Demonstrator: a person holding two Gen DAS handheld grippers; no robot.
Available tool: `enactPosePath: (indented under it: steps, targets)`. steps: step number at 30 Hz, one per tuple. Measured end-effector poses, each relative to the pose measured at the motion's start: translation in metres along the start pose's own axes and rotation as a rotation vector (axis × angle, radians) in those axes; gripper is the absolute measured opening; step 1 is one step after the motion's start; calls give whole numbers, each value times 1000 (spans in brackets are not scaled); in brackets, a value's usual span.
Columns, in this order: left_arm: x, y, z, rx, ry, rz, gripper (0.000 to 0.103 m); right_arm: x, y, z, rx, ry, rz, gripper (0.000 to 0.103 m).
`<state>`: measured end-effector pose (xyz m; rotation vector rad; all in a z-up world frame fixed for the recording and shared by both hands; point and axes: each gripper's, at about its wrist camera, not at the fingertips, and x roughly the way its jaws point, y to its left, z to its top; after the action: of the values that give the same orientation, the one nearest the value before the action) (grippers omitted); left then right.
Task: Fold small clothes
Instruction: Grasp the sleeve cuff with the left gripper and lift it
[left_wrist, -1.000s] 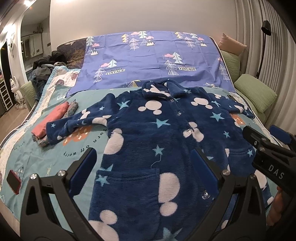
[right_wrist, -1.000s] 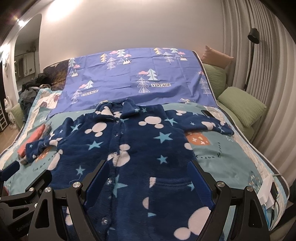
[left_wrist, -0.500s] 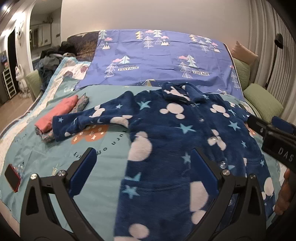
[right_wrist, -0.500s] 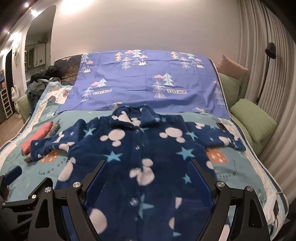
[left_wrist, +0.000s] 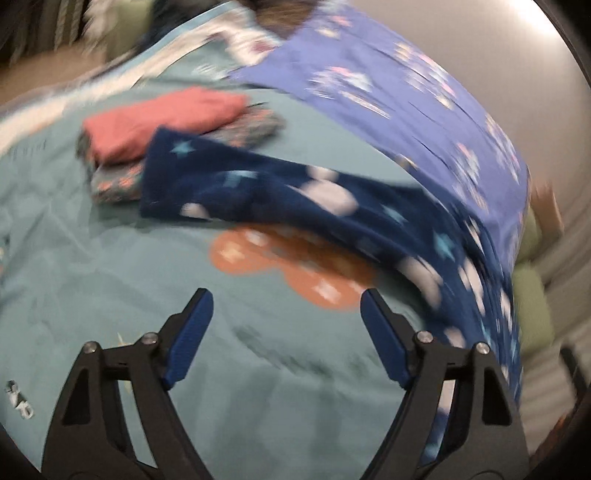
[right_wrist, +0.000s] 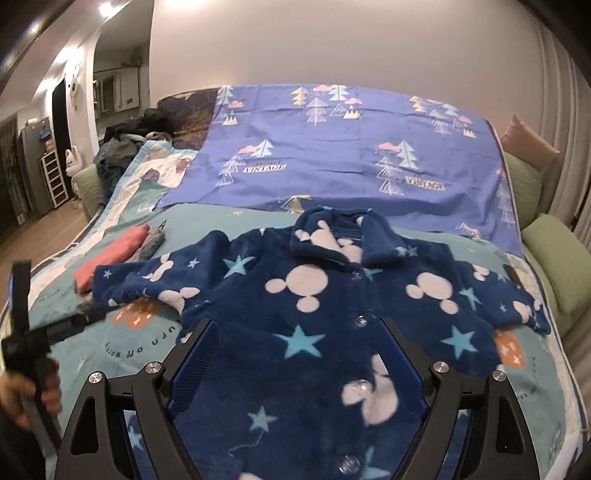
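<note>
Left gripper (left_wrist: 284, 332) is over bare teal quilt (left_wrist: 110, 295), jaws closing with nothing between them, short of the near sleeve (left_wrist: 258, 188). Right gripper (right_wrist: 295, 369) hangs over the lower front of the jacket (right_wrist: 314, 314), jaws spread wide, pads apparently clear of the fleece.

Jacket lies flat, buttoned, front up in the middle of the bed, both sleeves out, collar toward the purple sheet (right_wrist: 351, 147): 0 folds on it yet. I judge the sleeve fold comes first, then body folds.

Past the sleeve cuff, a small folded stack (left_wrist: 166, 122), pink on top, looks done.
</note>
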<state>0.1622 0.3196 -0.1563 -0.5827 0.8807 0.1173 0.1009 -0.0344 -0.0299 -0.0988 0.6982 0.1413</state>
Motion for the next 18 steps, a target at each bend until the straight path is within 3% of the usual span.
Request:
enactPosePath:
  steps: [3, 6, 9, 12, 13, 14, 15, 17, 18]
  targets:
    - [21, 46, 22, -147, 0, -24, 82, 10, 3, -2, -27, 13, -18, 88]
    - [41, 82, 41, -262, -21, 42, 82, 18, 2, -5, -41, 34, -36, 88]
    - [61, 109, 51, -340, -20, 77, 82, 26, 1, -7, -38, 46, -36, 88]
    - [84, 126, 56, -411, 15, 57, 82, 33, 2, -9, -45, 53, -45, 88]
    - [92, 128, 58, -422, 22, 37, 74, 35, 3, -9, -48, 56, -47, 88]
    - [97, 129, 61, -422, 25, 17, 57, 39, 3, -10, -49, 63, -48, 88]
    - [103, 127, 62, -414, 33, -7, 49, 42, 3, -11, -49, 68, -48, 88]
    - [109, 120, 67, -389, 40, -27, 24, 45, 2, -11, -43, 75, -48, 88]
    - [108, 116, 71, -363, 36, -29, 22, 46, 1, -12, -36, 77, -47, 88]
